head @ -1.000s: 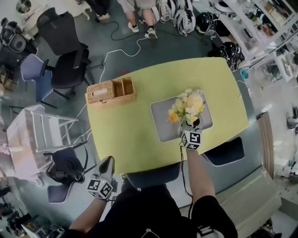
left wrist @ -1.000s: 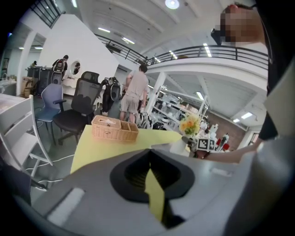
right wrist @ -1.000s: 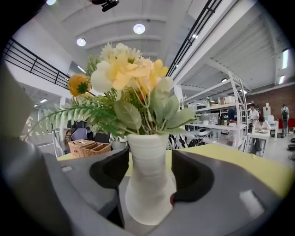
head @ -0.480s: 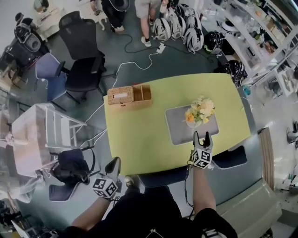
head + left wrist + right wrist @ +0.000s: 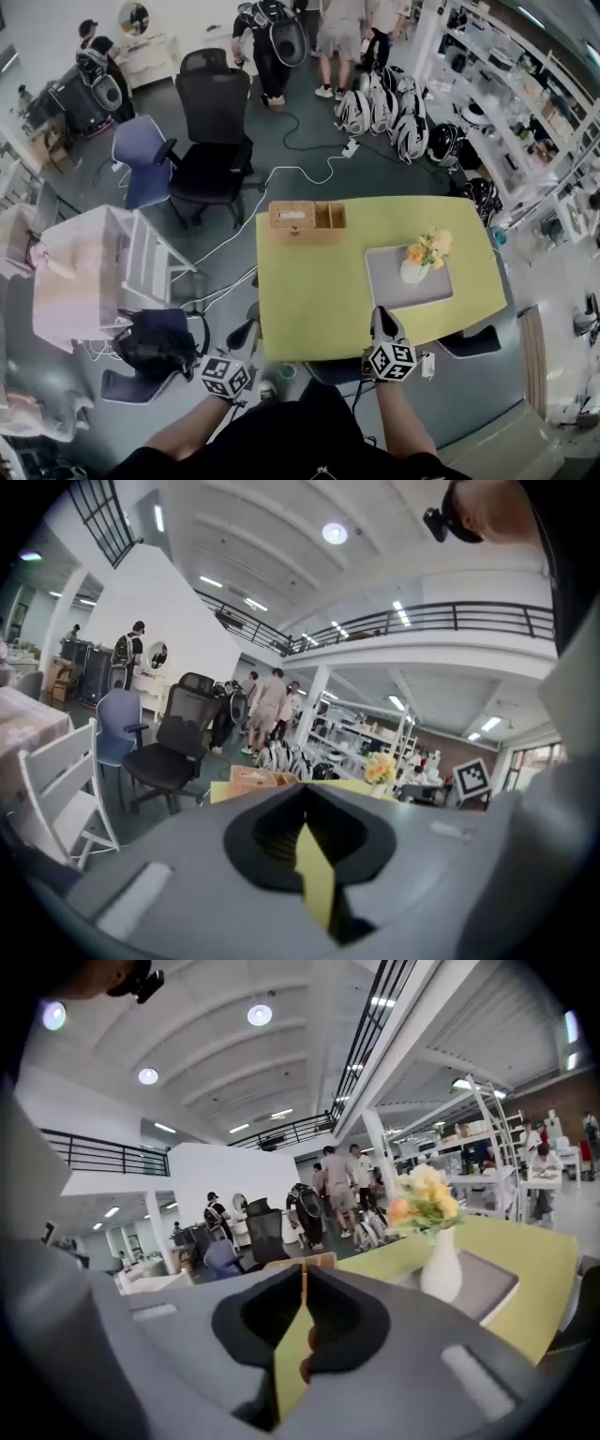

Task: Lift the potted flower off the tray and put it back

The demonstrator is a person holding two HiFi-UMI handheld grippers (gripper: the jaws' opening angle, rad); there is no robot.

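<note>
Left gripper (image 5: 246, 330): hangs off the near-left corner of the table, out over the floor. Its jaws are pressed together with nothing between them. It is well apart from the flower.

Right gripper (image 5: 380, 317): sits at the table's near edge, just short of the tray. Its jaws have just been closing and now meet along a thin line. Nothing is held and nothing is touched.

Table (image 5: 309, 291): a yellow-green top, bare between the jaws and the tray.

Tray (image 5: 389, 291): grey and flat, on the right half of the table, ahead of the right gripper.

Potted flower (image 5: 424, 255): stands on the far-right part of the tray, and in the right gripper view its white vase is upright with yellow and orange blooms above it.

Key relation: the flower lies ahead and to the right of the right gripper's jaws, well apart from them, with its long axis vertical. The right hand is clearly the nearer one.

Judgement: with the flower standing on the tray and both grippers empty and clear of it, the put-back looks complete. Another lift would need the right jaws opened first, then brought level to the vase.

Wicker box (image 5: 307, 218): at the far edge of the table, left of the tray and away from both grippers.

Beyond: office chairs (image 5: 214, 131) on the floor and people standing farther back.
</note>
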